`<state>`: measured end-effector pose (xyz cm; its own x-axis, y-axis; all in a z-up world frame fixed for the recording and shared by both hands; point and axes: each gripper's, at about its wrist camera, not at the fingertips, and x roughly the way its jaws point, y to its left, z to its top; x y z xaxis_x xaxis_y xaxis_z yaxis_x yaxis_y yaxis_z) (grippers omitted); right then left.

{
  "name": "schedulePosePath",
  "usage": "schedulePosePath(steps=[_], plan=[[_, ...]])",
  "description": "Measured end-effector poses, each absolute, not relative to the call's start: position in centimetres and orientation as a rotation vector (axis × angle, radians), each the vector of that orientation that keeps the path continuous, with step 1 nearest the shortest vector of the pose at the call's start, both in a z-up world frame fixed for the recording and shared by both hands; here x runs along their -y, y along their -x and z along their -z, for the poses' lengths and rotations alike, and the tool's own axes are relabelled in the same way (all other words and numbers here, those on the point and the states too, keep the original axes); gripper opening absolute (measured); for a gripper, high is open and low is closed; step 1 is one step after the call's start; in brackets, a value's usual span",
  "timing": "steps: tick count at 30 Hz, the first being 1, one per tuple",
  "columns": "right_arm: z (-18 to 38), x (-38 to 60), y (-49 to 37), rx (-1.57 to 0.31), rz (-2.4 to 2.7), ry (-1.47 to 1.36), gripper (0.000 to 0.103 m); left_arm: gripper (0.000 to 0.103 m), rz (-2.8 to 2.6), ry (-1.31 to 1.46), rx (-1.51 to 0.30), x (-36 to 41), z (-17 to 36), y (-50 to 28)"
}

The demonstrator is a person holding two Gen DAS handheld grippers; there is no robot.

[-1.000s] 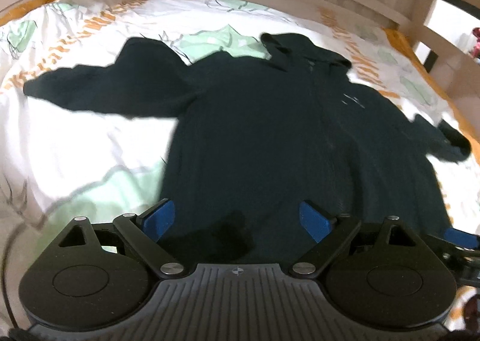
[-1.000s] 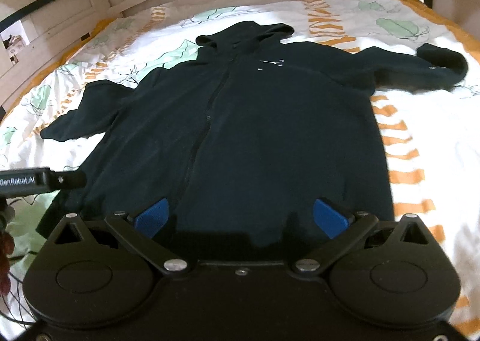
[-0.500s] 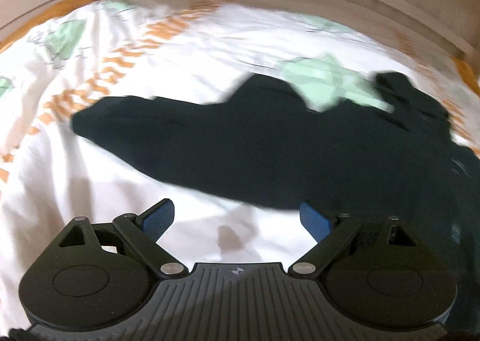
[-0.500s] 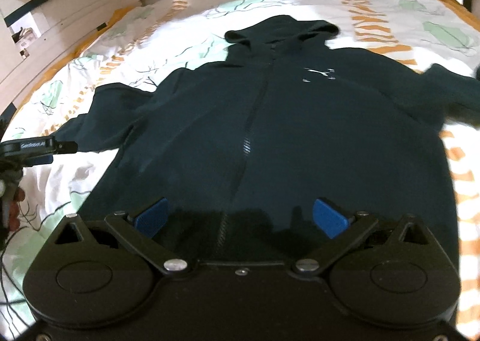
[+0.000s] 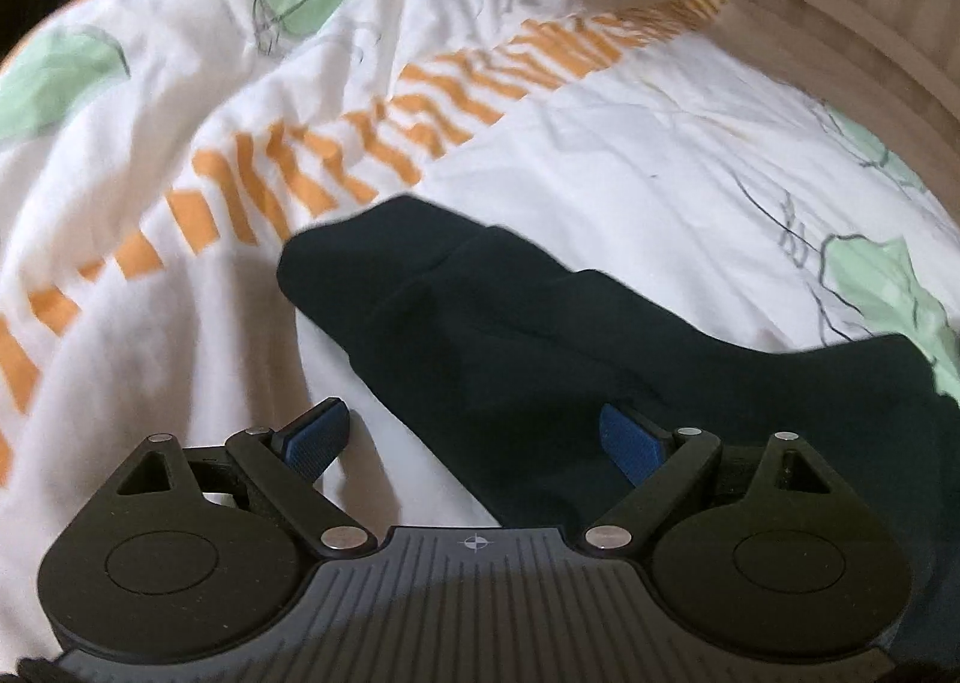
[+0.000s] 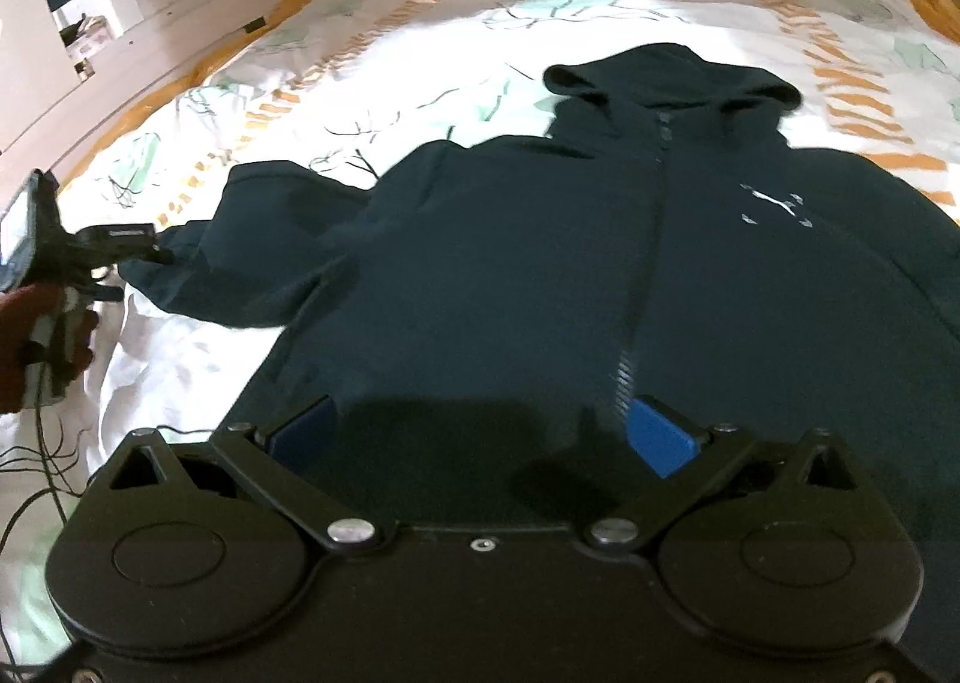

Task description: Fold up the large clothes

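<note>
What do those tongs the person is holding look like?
Both tongs, the left tongs and the right tongs, are black, with two round discs at the base, angled link arms with silver pivot pins, and ribbed blue pads at the tips. Seen from the right wrist view, the left tool carries a small white-lettered label, and thin black cables hang below it.

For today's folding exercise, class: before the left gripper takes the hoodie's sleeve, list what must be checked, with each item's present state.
1. Left gripper jaws open: ok.
2. Sleeve lies between its jaws: ok, the near part does; the cuff lies beyond them.
3. Pads closed on sleeve: not ok, not yet gripped.
4. Hoodie spread flat, zip side up, on the duvet: ok.
5. Right gripper open and empty over the hoodie's lower part: ok.
6. Other sleeve laid out: cannot tell, out of view.
</note>
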<state>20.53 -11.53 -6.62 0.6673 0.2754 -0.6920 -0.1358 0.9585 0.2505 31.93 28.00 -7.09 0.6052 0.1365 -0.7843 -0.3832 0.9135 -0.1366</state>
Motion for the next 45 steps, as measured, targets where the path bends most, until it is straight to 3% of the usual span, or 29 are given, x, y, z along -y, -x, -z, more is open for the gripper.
schedulePosePath(steps=[7,8,11,22,30,36,45], plan=[[7.1,9.7,-22.6,-0.812,-0.252,-0.151,0.102,0.089,-0.301,0.407,-0.751,-29.3,8.0,-32.0],[7.2,9.3,-22.9,-0.81,-0.256,-0.145,0.102,0.082,-0.29,0.429,-0.733,-29.5,7.9,-32.0],[7.5,8.4,-23.7,-0.801,-0.273,-0.126,0.102,0.02,-0.312,0.457,-0.672,-30.2,7.6,-31.8],[8.5,3.5,-31.2,-0.701,-0.268,-0.044,0.102,0.016,-0.236,0.427,-0.429,-28.4,0.8,-29.9],[12.5,-0.7,-36.8,-0.793,-0.188,0.051,0.103,0.016,-0.173,0.377,-0.339,-26.2,-1.9,-28.5],[12.4,-0.6,-36.9,-0.78,-0.197,0.07,0.102,0.016,-0.092,0.36,-0.32,-24.1,-3.6,-27.7],[8.9,9.3,-30.4,-0.713,-0.19,-0.063,0.102,0.016,0.11,0.295,-0.321,-17.0,-7.2,-27.3]])
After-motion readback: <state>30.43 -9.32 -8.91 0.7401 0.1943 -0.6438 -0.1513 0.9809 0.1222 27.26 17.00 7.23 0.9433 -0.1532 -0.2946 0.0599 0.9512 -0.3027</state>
